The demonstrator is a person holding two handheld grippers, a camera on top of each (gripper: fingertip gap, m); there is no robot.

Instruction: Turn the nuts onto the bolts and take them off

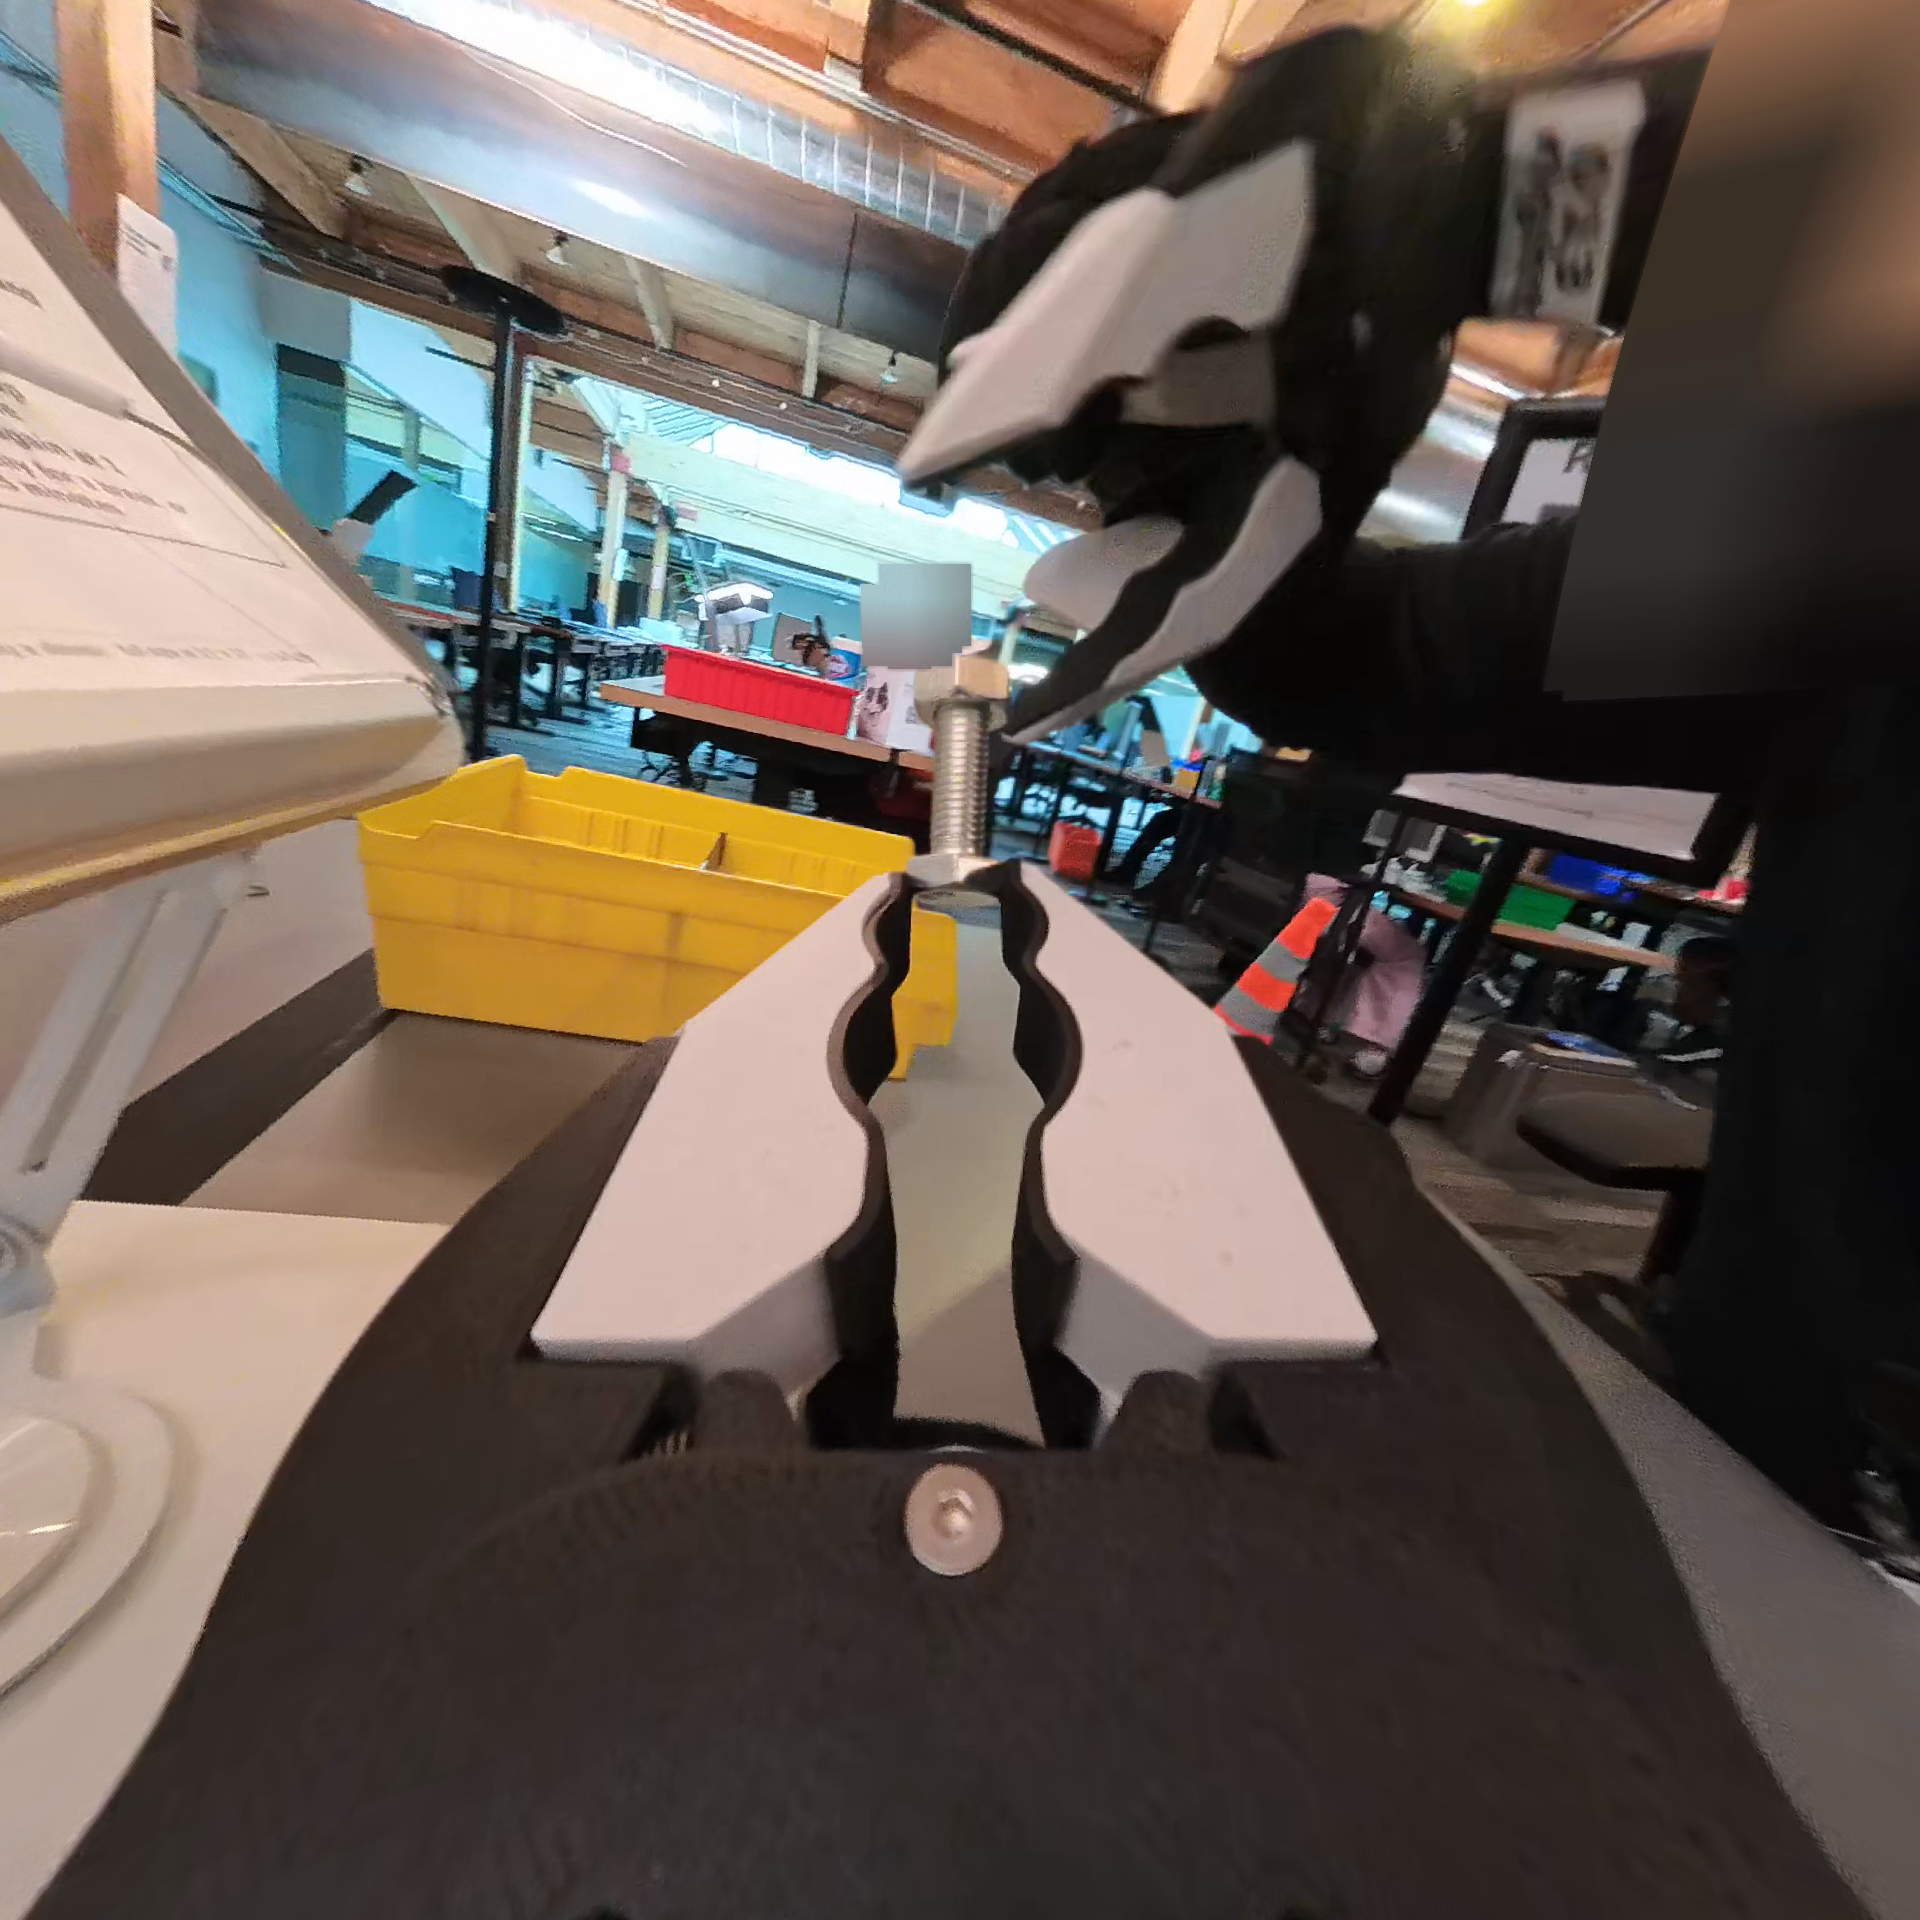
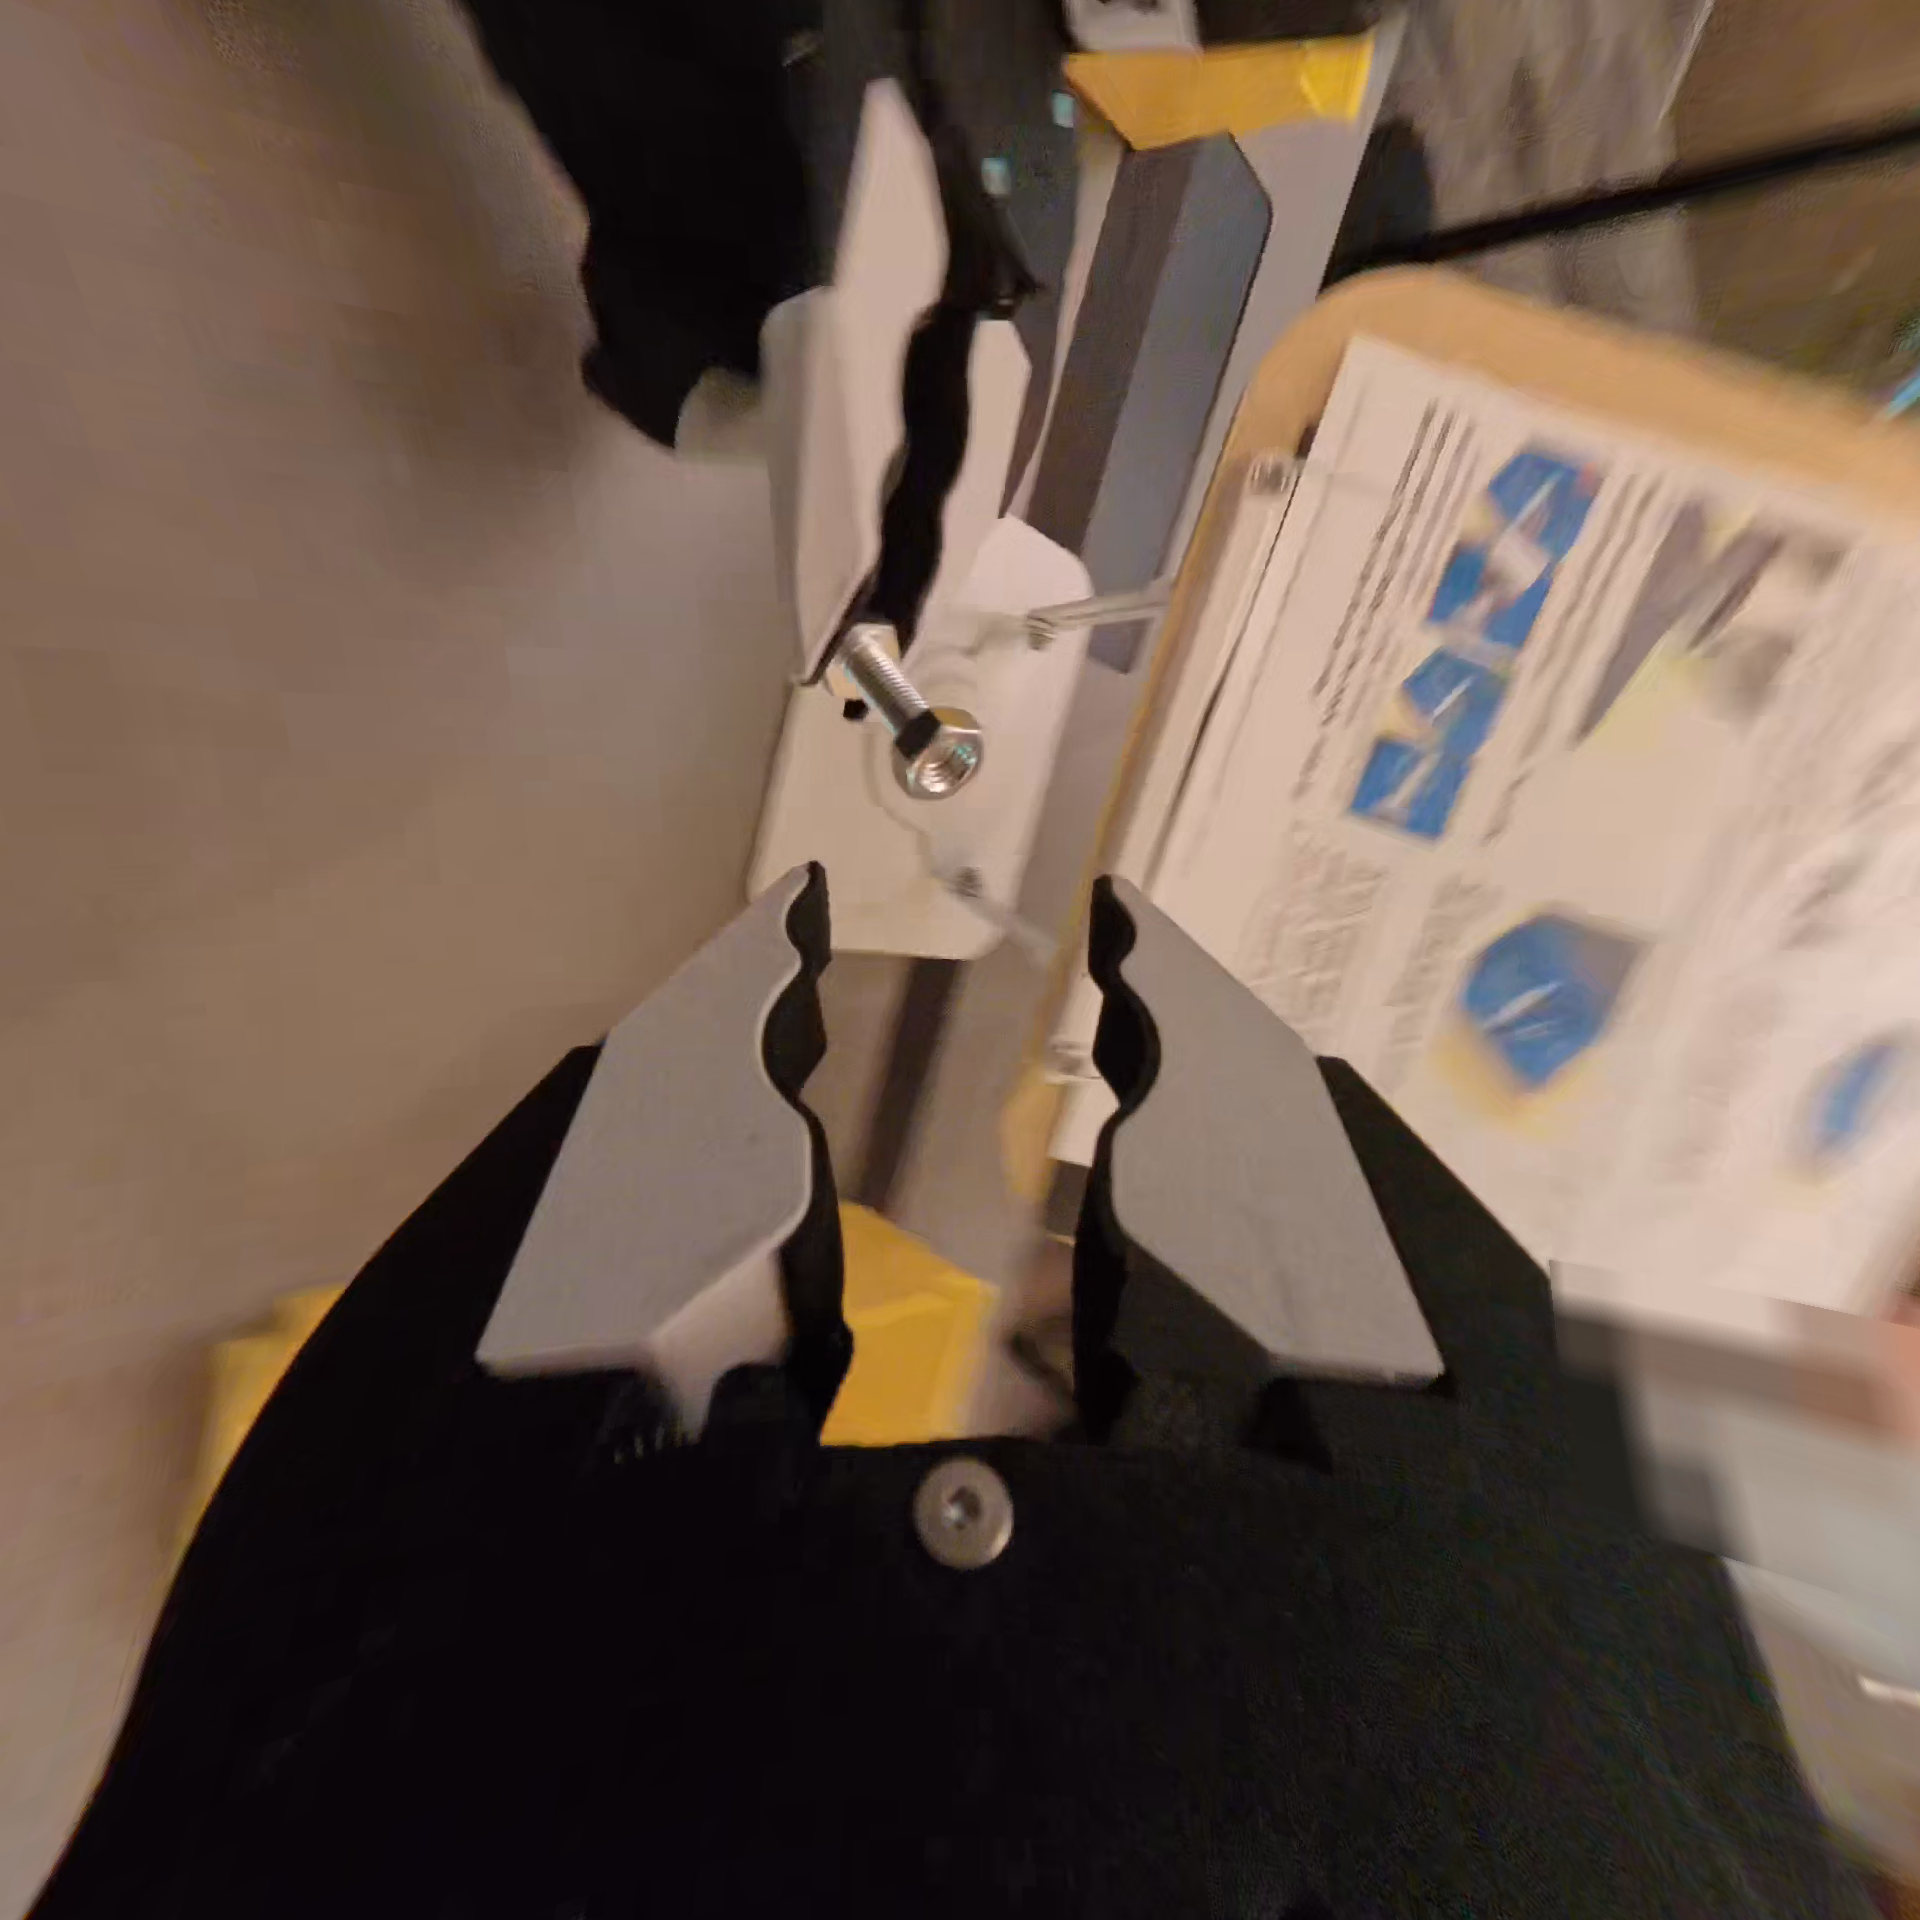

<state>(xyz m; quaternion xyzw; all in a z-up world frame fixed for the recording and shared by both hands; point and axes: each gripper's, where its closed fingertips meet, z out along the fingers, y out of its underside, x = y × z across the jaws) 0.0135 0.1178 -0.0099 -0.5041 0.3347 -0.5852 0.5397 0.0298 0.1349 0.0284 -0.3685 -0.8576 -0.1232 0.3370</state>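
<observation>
My left gripper is shut on the hex head of a silver bolt and holds it upright, threads up. A silver hex nut sits at the top end of the bolt. My right gripper shows in the left wrist view above and right of the nut, jaws apart, lower finger near the nut. In the right wrist view my right gripper is open and empty, a short way from the nut on the bolt, which the left gripper holds by its head.
A yellow parts bin stands on the table behind and left of the bolt. A tilted board with printed instruction sheets stands at the left; it also shows in the right wrist view. Its white stand base lies under the bolt.
</observation>
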